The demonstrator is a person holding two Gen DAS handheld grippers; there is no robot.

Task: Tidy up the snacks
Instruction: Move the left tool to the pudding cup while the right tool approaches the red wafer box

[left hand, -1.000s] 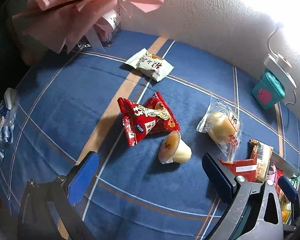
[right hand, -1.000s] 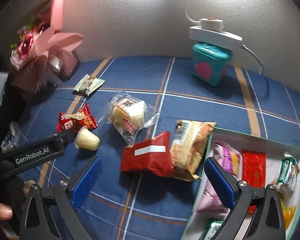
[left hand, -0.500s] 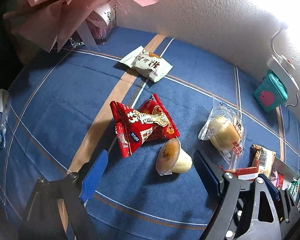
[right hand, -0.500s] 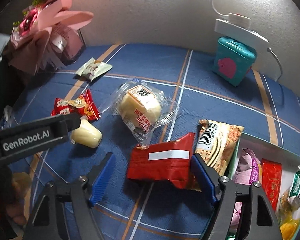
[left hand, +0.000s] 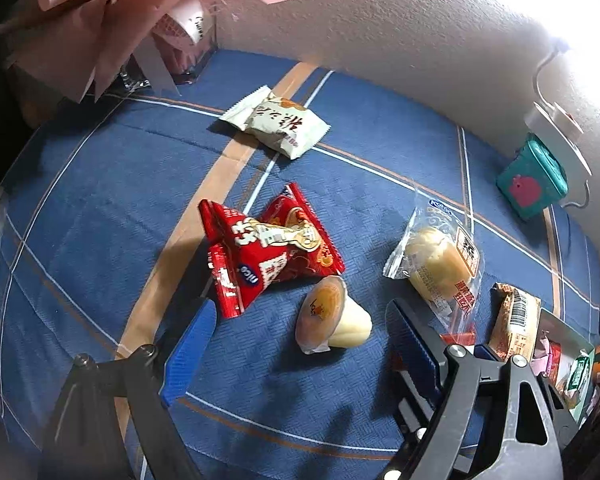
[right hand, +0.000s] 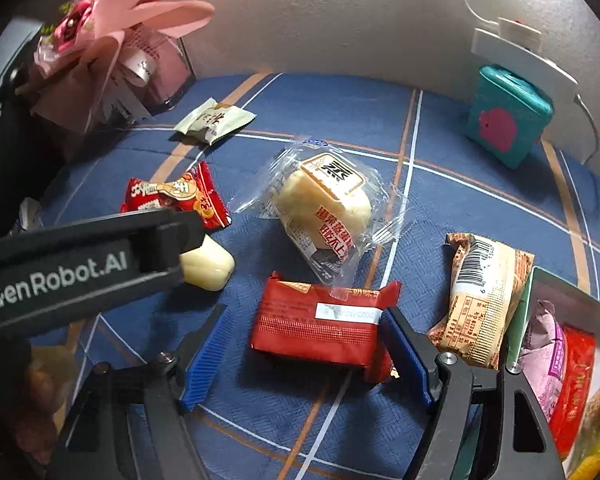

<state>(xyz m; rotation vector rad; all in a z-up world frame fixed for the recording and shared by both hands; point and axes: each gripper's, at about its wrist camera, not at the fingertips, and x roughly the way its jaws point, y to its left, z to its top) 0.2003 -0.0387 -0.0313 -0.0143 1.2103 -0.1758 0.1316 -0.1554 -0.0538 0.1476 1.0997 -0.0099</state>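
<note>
Right wrist: left tongs point(right hand: 172, 236) hide the jelly cup point(right hand: 208, 266) top.

Between my right claw point(right hand: 306, 354) tips lies the flat red foil packet point(right hand: 320, 322); the clear-wrapped yellow bun point(right hand: 324, 204) sits beyond it, the tan barcode packet point(right hand: 484, 296) to its right. Ahead of my left claw point(left hand: 296, 344) lies the small jelly cup point(left hand: 332, 316), the crinkled red snack bag point(left hand: 268, 244) behind it.

Navy plaid cloth point(right hand: 480, 208) w/ orange & white lines; red packet point(right hand: 320, 324); teal box point(right hand: 508, 116), pink motif.
</note>
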